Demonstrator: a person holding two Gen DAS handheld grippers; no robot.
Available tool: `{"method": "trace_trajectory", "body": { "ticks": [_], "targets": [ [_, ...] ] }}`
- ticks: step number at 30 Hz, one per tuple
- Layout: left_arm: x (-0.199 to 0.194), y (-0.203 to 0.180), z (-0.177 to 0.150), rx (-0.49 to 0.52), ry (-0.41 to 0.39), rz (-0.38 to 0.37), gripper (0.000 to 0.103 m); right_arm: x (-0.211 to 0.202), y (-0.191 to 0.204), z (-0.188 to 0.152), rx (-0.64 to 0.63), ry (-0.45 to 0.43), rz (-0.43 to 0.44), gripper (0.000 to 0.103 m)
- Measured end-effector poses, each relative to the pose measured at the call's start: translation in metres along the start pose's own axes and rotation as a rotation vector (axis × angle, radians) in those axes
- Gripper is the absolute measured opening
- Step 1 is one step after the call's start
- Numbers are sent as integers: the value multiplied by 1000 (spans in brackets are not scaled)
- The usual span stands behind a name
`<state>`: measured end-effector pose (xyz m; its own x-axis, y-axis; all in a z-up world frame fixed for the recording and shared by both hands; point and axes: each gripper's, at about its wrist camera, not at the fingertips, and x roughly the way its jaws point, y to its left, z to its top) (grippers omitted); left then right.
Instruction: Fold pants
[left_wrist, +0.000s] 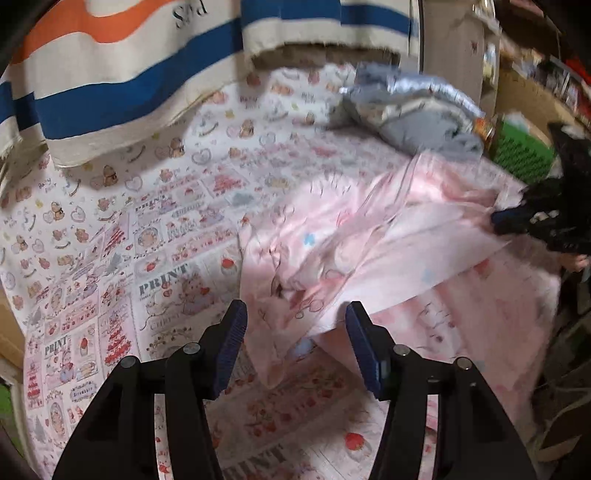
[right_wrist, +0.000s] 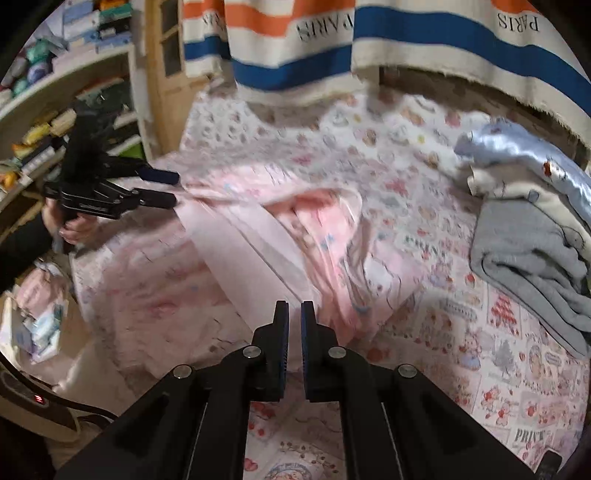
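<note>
the pale pink satin pants with a small printed pattern are lying rumpled on the bed covered in a white sheet printed with pink cakes and bears, toward the side nearer the shelves. one long panel is lifting in a flat band across the rest. the right gripper is sitting with its blue-padded fingers almost together at the near edge of that band; the frames are too blurred to tell whether cloth is actually pinched between them. the left gripper is holding its fingers wide apart, hovering over a bunched corner of the pants and gripping nothing. judging by the creases and the loose heap, the folding is looking early: no neat fold is showing, and smoothing and doubling over are still to do. a pile of grey and light blue clothing is resting well apart on the bed, and an orange, blue and cream striped cloth is hanging behind.
</note>
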<state>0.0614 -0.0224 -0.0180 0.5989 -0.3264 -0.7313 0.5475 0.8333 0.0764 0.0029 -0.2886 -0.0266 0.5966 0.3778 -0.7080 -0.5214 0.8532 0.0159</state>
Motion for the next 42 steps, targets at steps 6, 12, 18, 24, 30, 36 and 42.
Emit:
{"method": "trace_trajectory", "body": {
  "ticks": [6, 12, 18, 24, 30, 36, 42],
  "targets": [
    [5, 7, -4, -60, 11, -15, 16, 4, -3, -8, 51, 30, -29, 15],
    [-14, 2, -8, -26, -31, 15, 9, -3, 7, -6, 52, 13, -144, 16],
    [-13, 12, -13, -80, -10, 40, 5, -1, 10, -10, 110, 28, -252, 16],
    [-19, 11, -16, -52, -42, 25, 16, -9, 6, -15, 146, 1, -263, 43],
    [-8, -11, -9, 33, -20, 102, 27, 5, 3, -15, 182, 55, -239, 39],
    [-3, 8, -9, -96, 2, 109, 5, -2, 6, -15, 186, -4, -246, 2],
    [-8, -1, -19, -50, 20, 130, 8, -1, 7, -16, 165, 45, -254, 3]
  ]
}}
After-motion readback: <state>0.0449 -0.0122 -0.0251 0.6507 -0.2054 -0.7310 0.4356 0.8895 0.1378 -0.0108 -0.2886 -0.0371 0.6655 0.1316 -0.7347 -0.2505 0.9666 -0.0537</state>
